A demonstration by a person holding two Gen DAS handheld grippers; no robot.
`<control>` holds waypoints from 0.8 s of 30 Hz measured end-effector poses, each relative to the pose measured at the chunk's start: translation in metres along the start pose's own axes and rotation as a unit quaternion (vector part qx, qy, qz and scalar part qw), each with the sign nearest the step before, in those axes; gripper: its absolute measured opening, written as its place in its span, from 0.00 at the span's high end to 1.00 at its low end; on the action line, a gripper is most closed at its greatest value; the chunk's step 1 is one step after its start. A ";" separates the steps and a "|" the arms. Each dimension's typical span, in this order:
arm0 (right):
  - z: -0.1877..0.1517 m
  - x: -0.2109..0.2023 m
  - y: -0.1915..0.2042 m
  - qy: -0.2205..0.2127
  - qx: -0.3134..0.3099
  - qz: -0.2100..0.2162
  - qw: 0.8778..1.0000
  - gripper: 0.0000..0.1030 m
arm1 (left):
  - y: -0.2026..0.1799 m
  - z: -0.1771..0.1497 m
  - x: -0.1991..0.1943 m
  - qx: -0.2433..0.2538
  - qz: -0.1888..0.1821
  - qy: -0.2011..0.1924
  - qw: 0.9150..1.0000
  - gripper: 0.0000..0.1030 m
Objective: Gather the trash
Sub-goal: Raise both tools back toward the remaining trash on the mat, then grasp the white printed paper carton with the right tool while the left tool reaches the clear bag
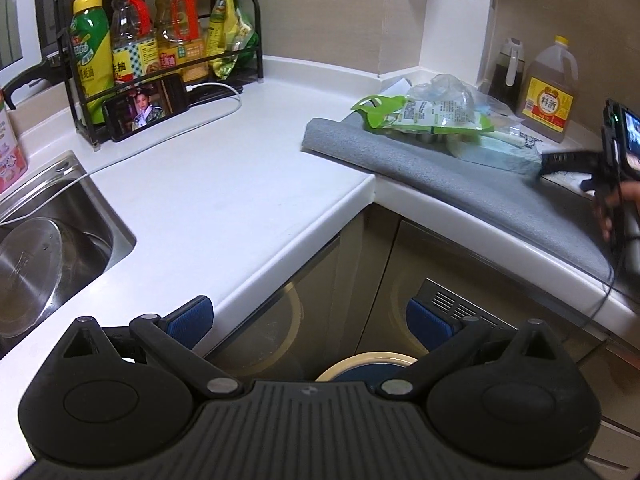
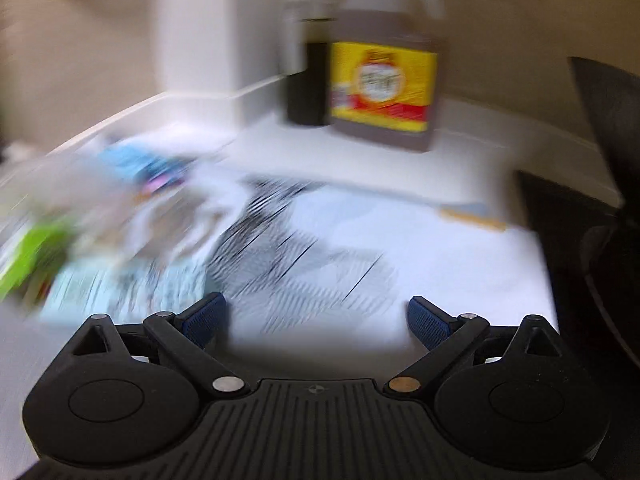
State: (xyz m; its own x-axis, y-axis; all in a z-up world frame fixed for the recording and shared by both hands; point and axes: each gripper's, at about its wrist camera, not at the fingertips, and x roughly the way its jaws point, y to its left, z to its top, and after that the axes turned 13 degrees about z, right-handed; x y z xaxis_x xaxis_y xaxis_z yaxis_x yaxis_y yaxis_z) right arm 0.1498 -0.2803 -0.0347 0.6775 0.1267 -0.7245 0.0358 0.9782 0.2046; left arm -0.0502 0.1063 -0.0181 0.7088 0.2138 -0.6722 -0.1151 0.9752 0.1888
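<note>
One blurred trash pile (image 2: 100,216).

both grippers, the left gripper (image 1: 310,318) and the right gripper (image 2: 316,318), are showing black ribbed bodies, round black side housings, silver pivot screws and blue textured fingertip pads (image 2: 206,316); a thin dark cable is trailing below the right one.

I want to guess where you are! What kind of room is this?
It looks like a home kitchen. There is a steel sink with a pot in it, a rack of cooking oil and sauce bottles on the white countertop, and cupboard doors underneath.
</note>
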 end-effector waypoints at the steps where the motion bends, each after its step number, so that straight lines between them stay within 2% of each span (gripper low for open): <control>1: -0.008 -0.006 0.007 0.002 -0.025 0.013 1.000 0.05 | -0.001 0.000 0.000 0.002 -0.001 -0.001 1.000 0.00; 3: -0.016 -0.017 0.021 -0.011 -0.081 0.034 0.996 0.05 | -0.003 -0.001 -0.002 0.005 -0.004 -0.002 1.000 0.00; 6: -0.008 -0.020 0.034 -0.031 -0.145 0.052 0.988 0.00 | -0.004 -0.001 -0.005 0.008 -0.006 -0.002 1.000 0.00; 11: 0.018 0.009 0.039 0.009 -0.121 0.132 0.984 0.00 | -0.002 -0.001 -0.008 0.001 -0.001 -0.005 1.000 0.00; 14: 0.023 0.022 0.049 0.010 -0.125 0.144 0.982 0.02 | 0.000 0.001 -0.010 0.003 0.005 -0.006 1.000 0.00; 15: 0.022 0.022 0.053 0.008 -0.129 0.146 0.981 0.04 | 0.000 0.002 -0.010 0.003 0.007 -0.007 1.000 0.00; 17: 0.016 0.017 0.062 0.003 -0.136 0.152 0.979 0.31 | 0.000 0.004 -0.009 0.003 0.009 -0.007 1.000 0.00; 20: 0.000 0.000 0.076 -0.015 -0.177 0.151 0.972 0.43 | -0.002 0.008 -0.007 0.003 0.007 -0.004 1.000 0.00; 22: -0.012 -0.013 0.080 -0.022 -0.199 0.148 0.968 0.47 | -0.007 0.012 -0.005 0.008 0.003 -0.007 1.000 0.00; 24: -0.021 -0.028 0.074 -0.026 -0.189 0.145 0.971 0.47 | -0.014 0.018 -0.004 0.017 0.000 -0.018 1.000 0.00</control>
State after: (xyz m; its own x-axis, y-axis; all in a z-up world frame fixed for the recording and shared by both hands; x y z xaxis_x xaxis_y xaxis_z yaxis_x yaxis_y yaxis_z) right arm 0.1176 -0.2076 -0.0129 0.6549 0.4068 -0.6369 -0.4271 0.8945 0.1322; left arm -0.0388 0.0904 -0.0049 0.7330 0.2115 -0.6466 -0.0924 0.9726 0.2134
